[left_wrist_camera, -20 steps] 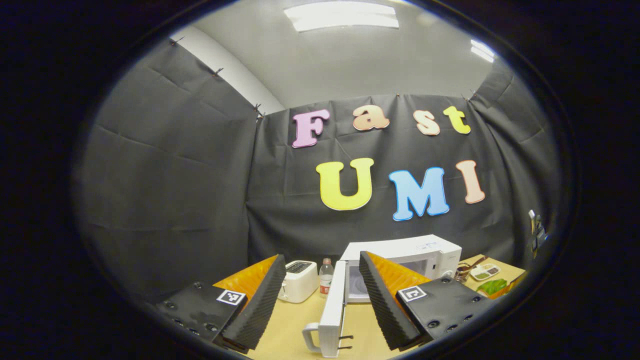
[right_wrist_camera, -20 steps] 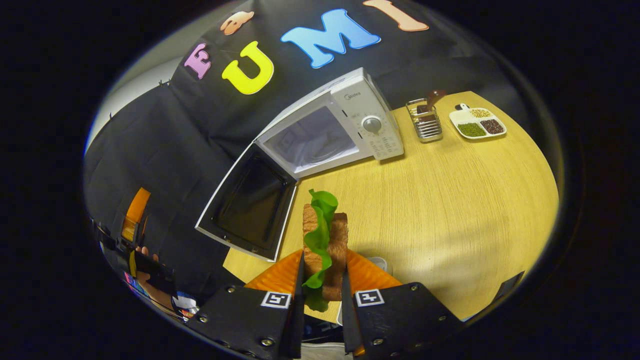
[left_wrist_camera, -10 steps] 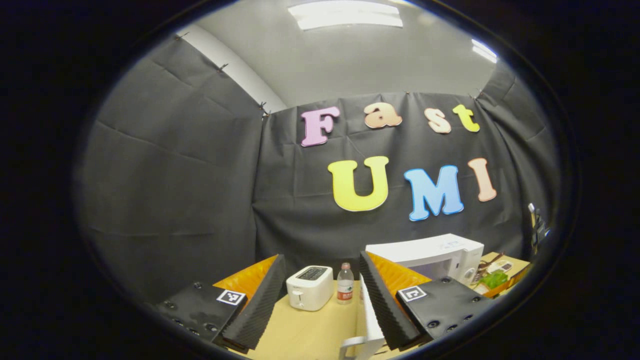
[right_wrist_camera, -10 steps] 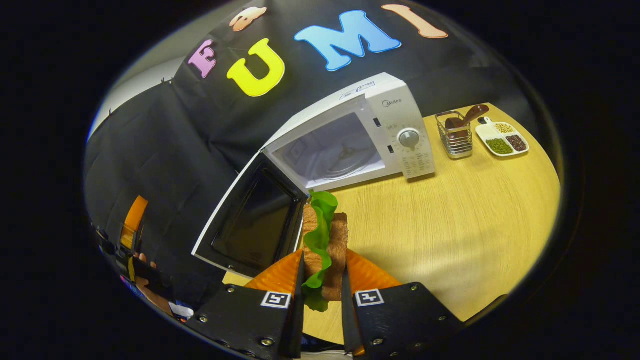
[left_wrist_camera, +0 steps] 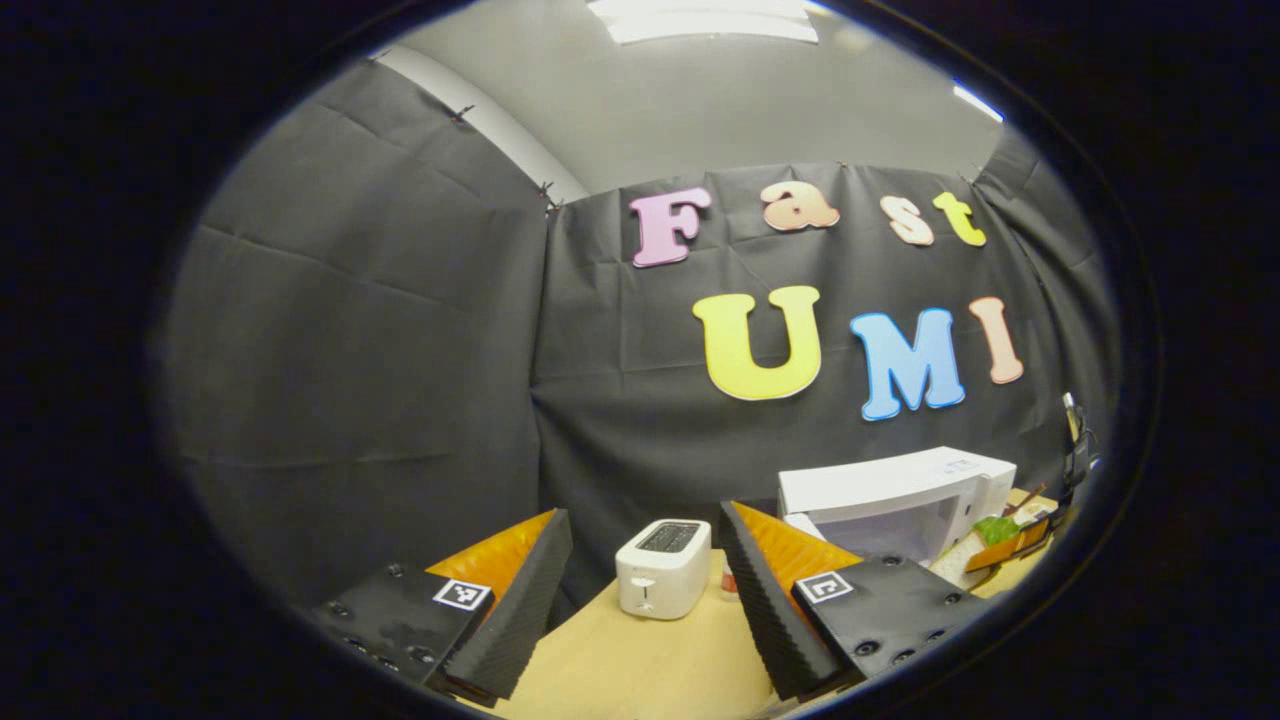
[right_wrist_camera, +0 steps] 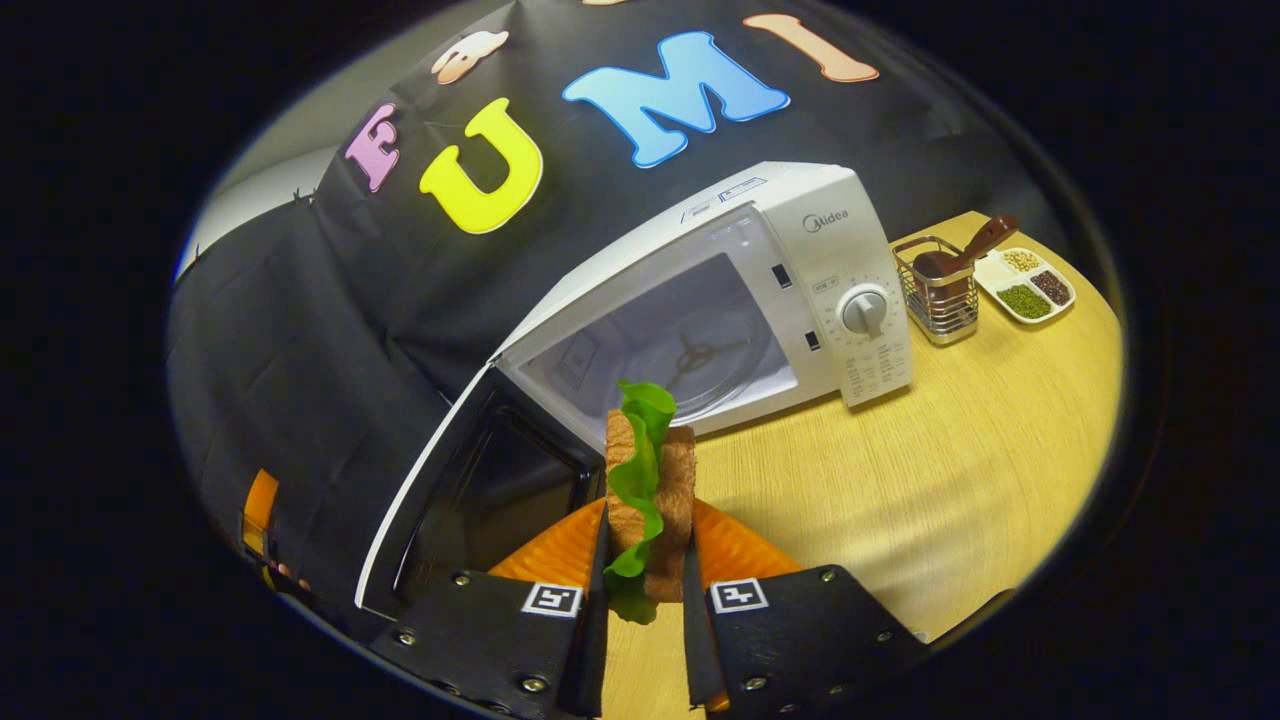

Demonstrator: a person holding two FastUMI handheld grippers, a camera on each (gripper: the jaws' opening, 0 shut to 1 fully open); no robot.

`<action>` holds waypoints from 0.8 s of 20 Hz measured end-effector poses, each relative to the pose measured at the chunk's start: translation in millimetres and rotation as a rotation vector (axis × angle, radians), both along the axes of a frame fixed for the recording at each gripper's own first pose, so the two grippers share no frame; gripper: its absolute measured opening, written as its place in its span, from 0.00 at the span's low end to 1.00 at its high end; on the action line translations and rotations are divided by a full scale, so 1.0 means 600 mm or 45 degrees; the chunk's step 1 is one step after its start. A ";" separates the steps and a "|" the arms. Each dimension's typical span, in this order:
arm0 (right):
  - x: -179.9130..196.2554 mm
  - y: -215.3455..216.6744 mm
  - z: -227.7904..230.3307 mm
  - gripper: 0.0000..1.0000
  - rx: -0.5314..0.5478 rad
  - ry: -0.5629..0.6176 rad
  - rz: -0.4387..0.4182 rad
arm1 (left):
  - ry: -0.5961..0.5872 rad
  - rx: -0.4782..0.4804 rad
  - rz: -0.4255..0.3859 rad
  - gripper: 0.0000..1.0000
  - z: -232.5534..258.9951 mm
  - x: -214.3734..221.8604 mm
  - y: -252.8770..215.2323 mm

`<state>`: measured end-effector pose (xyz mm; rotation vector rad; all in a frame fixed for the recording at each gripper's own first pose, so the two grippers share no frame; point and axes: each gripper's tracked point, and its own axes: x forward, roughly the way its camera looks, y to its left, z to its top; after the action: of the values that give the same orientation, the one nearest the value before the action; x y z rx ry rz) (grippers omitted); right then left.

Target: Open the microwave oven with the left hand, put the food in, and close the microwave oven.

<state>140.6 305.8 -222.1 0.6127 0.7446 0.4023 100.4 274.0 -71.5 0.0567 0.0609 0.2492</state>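
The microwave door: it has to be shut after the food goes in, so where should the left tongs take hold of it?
Judging from the right gripper view, the microwave door stands swung wide, hinged at the oven's left. Its free outer edge, farthest from the hinge, looks best: come from the door's outer face and push it toward the cavity. The left tongs are open.
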 end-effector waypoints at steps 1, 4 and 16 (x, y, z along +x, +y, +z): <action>0.016 0.007 -0.004 0.32 0.001 -0.004 -0.017 | 0.008 -0.010 0.010 0.97 -0.008 0.002 0.010; 0.059 0.023 -0.015 0.32 -0.009 -0.026 -0.062 | 0.035 0.004 0.030 0.95 -0.019 0.005 0.046; 0.197 0.097 -0.063 0.32 0.043 -0.115 -0.231 | 0.143 0.078 0.076 0.93 -0.054 -0.003 0.113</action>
<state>258.7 363.9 -260.1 0.6836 0.5918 0.2735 98.5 341.8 -103.8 0.1297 0.1672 0.3071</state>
